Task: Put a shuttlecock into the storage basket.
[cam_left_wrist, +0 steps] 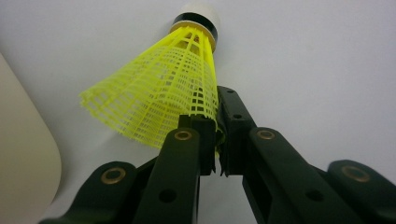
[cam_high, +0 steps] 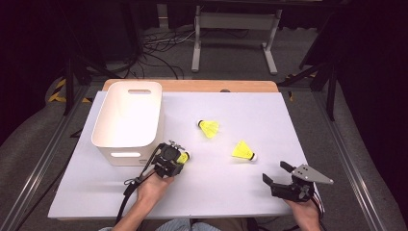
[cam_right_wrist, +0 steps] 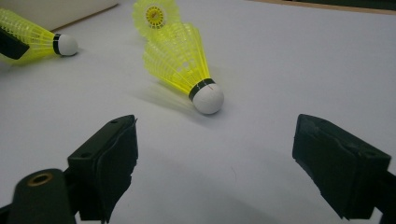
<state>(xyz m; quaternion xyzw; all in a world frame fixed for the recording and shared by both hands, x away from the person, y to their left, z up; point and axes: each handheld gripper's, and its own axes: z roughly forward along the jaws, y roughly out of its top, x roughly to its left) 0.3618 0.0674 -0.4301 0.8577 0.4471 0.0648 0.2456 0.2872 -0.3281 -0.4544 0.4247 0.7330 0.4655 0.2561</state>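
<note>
Three yellow mesh shuttlecocks with white cork tips lie on the white table. My left gripper (cam_high: 178,162) sits beside the white bin (cam_high: 126,126), shut on the skirt rim of the nearest shuttlecock (cam_high: 184,156). In the left gripper view the jaws (cam_left_wrist: 217,128) pinch the lower edge of that skirt (cam_left_wrist: 159,88), cork pointing away. My right gripper (cam_high: 275,172) stands open near the front right, nothing between its jaws. In the right gripper view (cam_right_wrist: 224,158) a second shuttlecock (cam_right_wrist: 184,60) lies just ahead, and a third (cam_right_wrist: 154,14) behind it.
The bin is empty, with cut-out handles, and stands at the table's left. The two free shuttlecocks (cam_high: 209,128) (cam_high: 243,151) lie mid-table. A wooden table edge (cam_high: 192,85) runs along the back; cables and a stand's legs are on the floor beyond.
</note>
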